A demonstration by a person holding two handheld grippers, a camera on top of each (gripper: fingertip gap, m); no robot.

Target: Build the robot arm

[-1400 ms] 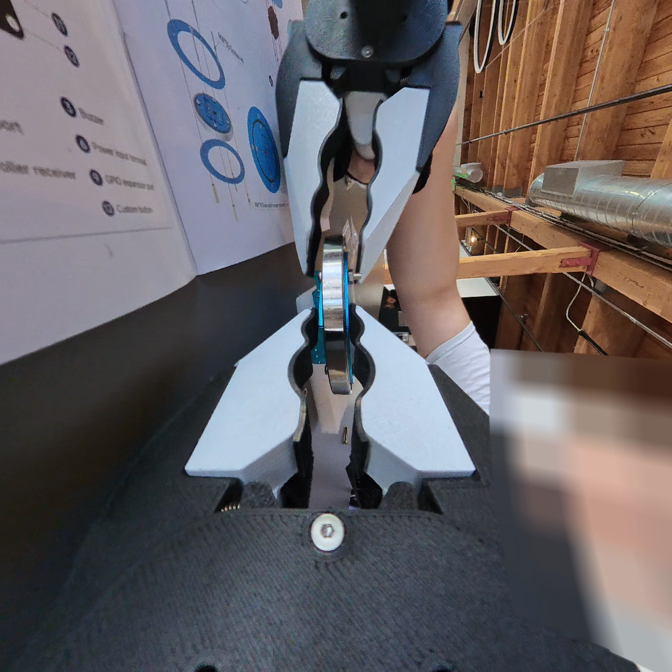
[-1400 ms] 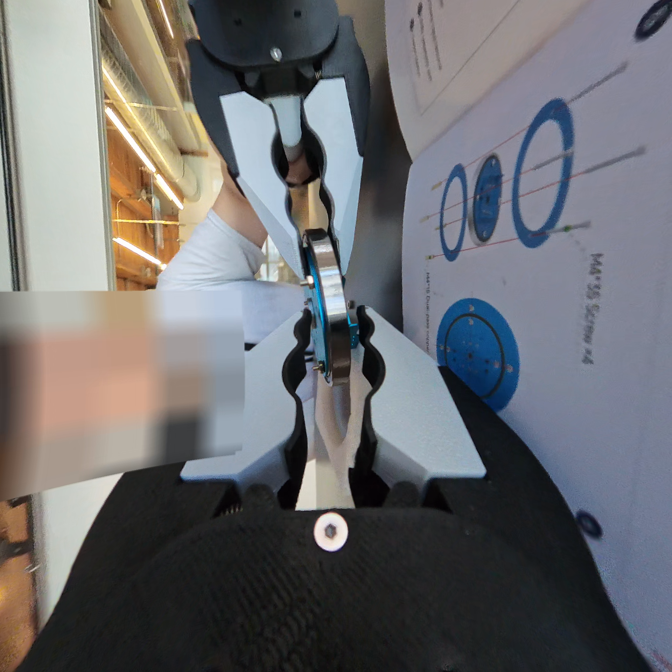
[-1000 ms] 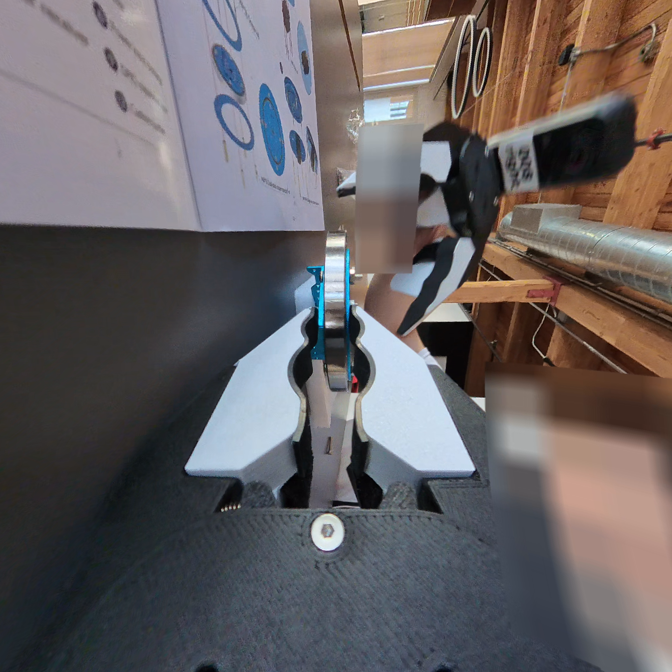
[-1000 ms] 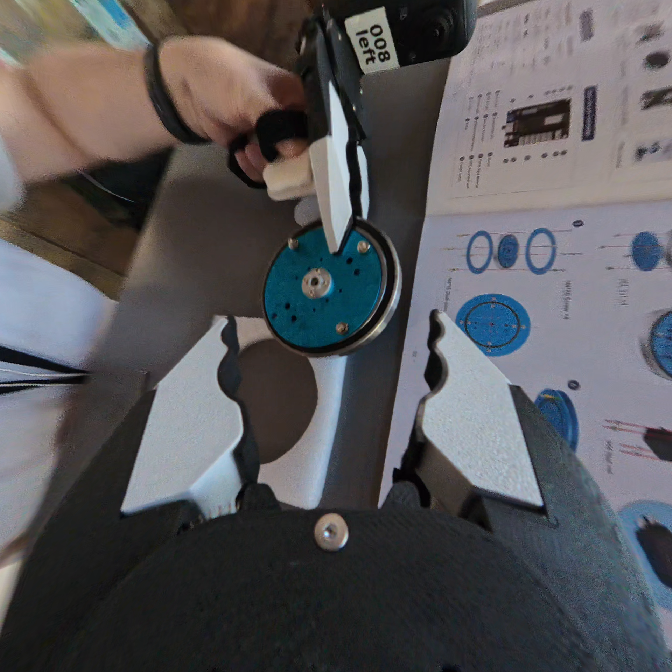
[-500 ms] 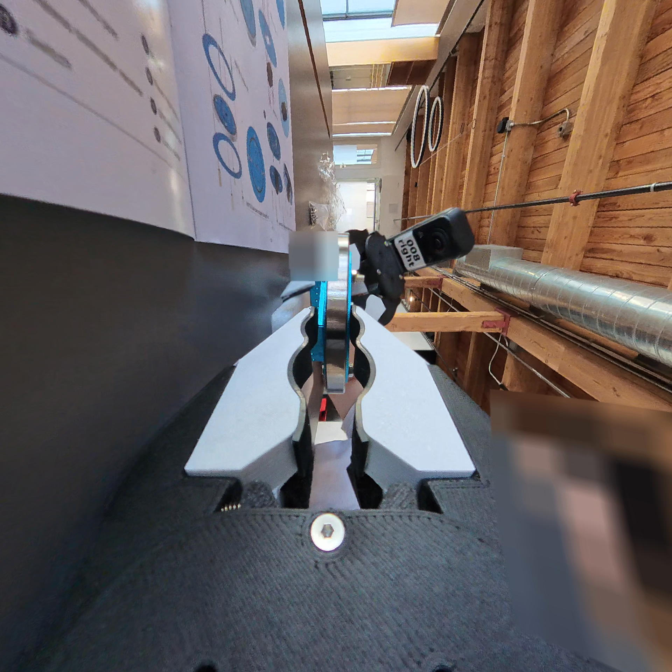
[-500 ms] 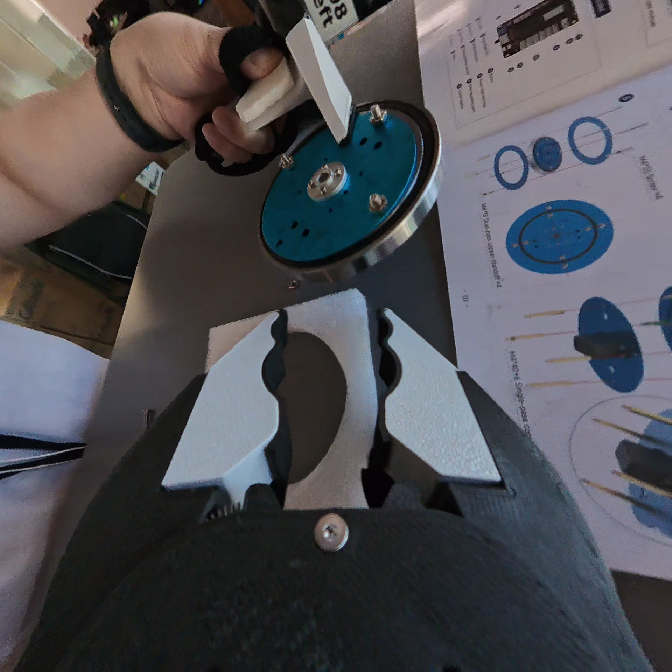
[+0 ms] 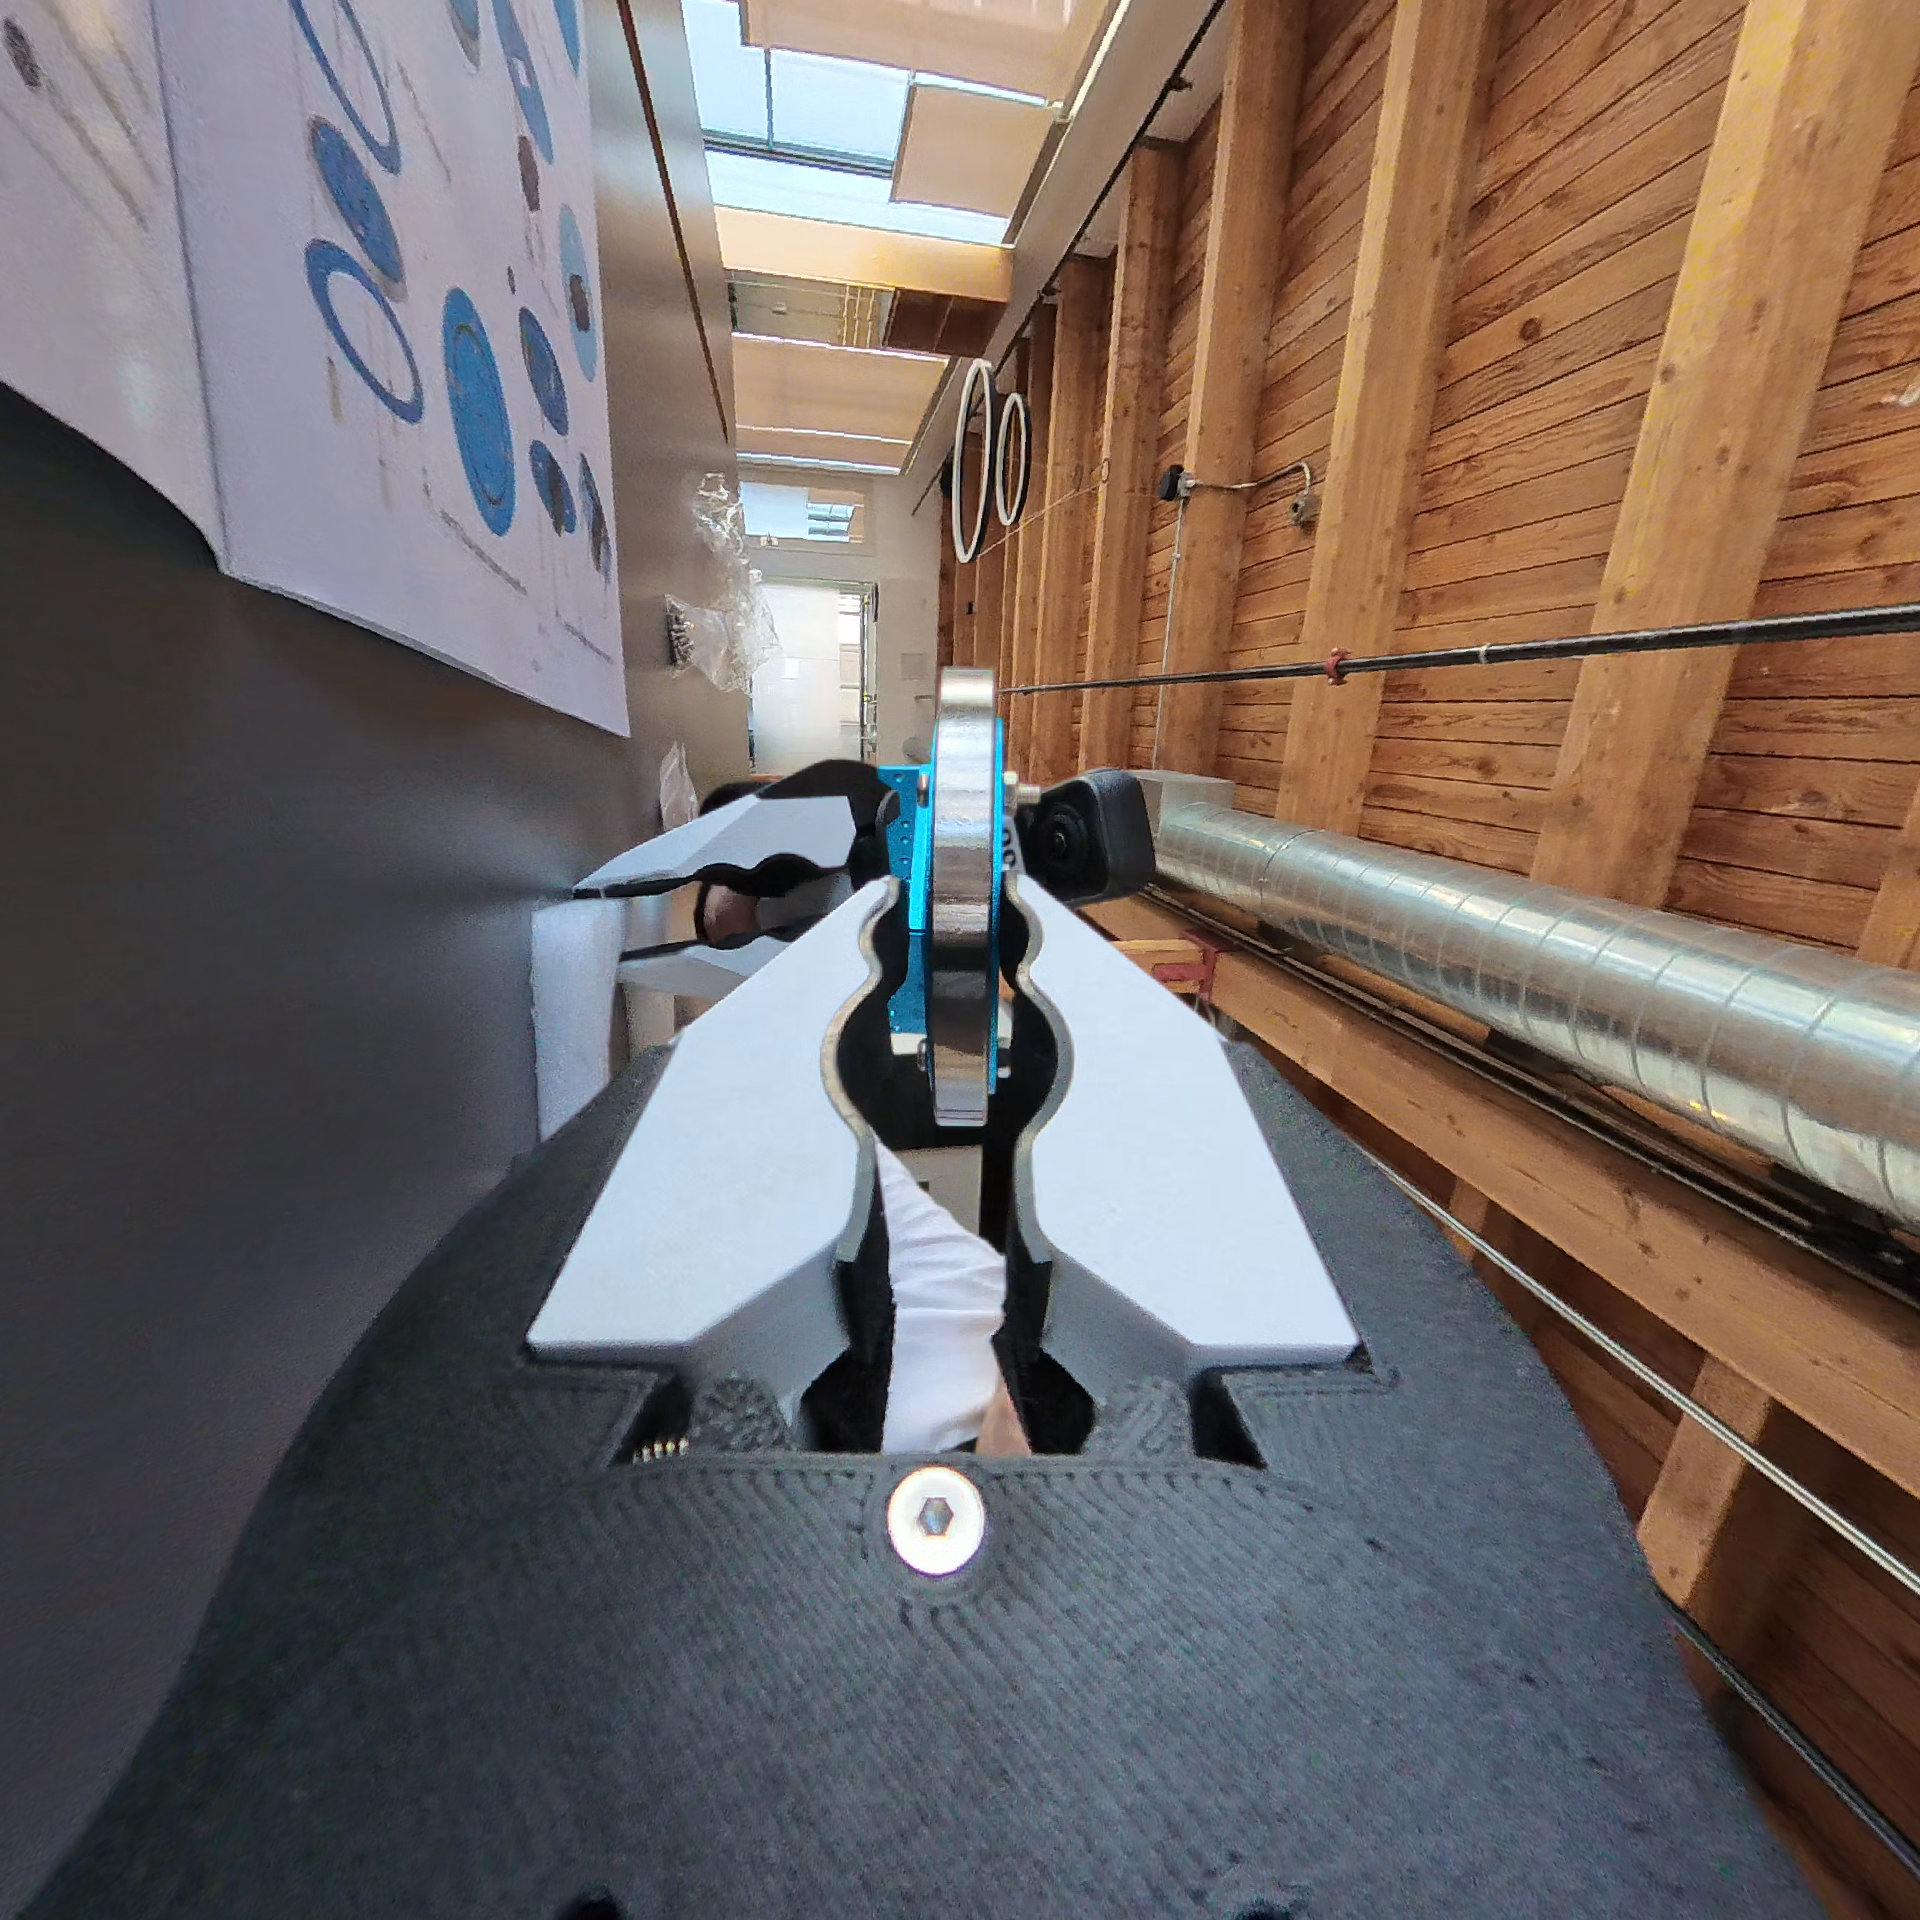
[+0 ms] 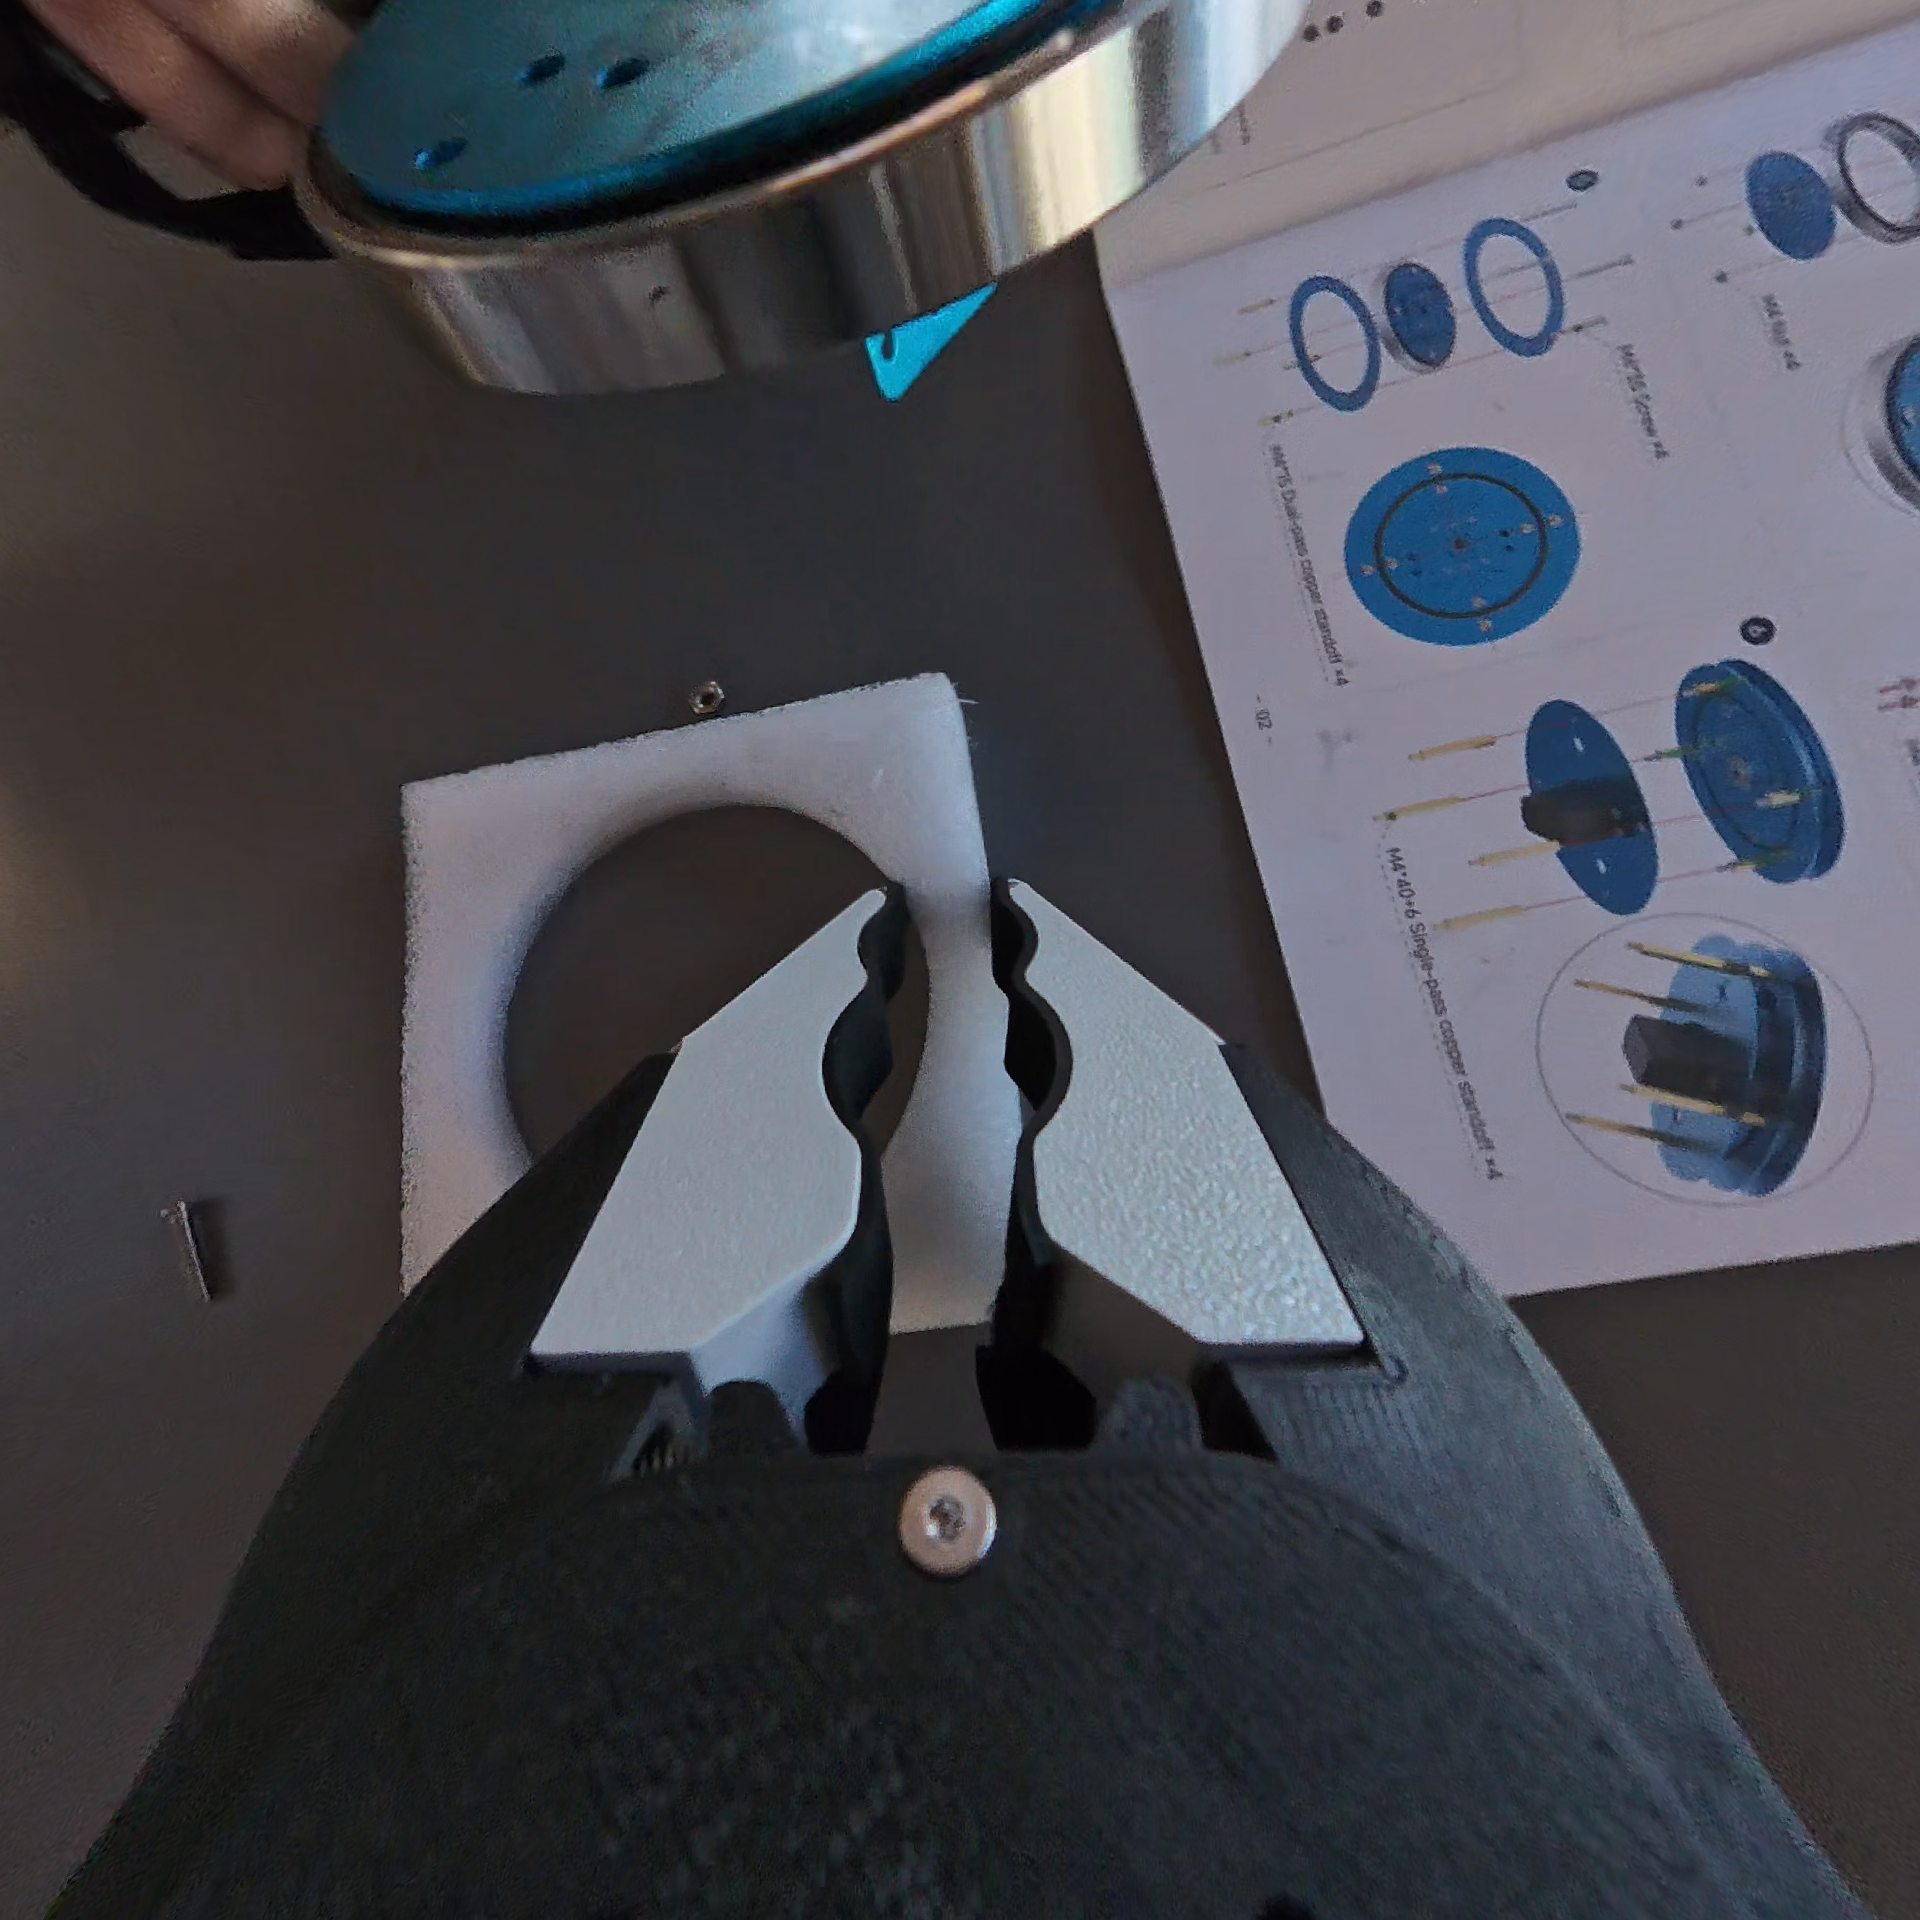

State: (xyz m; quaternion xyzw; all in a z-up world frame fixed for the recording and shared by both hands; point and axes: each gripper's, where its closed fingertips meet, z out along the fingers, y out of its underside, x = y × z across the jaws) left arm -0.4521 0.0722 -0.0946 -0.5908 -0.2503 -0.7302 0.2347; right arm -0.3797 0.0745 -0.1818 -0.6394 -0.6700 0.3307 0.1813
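The left gripper [image 7: 940, 935] jaws clamp the blue-and-steel disc [image 7: 961, 904] on edge. The right gripper [image 8: 943, 914] has let go of it; its jaws, slightly parted and empty, now hover over the white foam square [image 8: 457, 935] on the dark surface [image 8: 260, 571].

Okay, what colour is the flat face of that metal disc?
Blue, inside a silver rim, on the disc; clearest in the right wrist view.

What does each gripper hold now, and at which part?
Left gripper grips the disc by its steel rim, edge-on. Right gripper holds nothing, straddling the foam.
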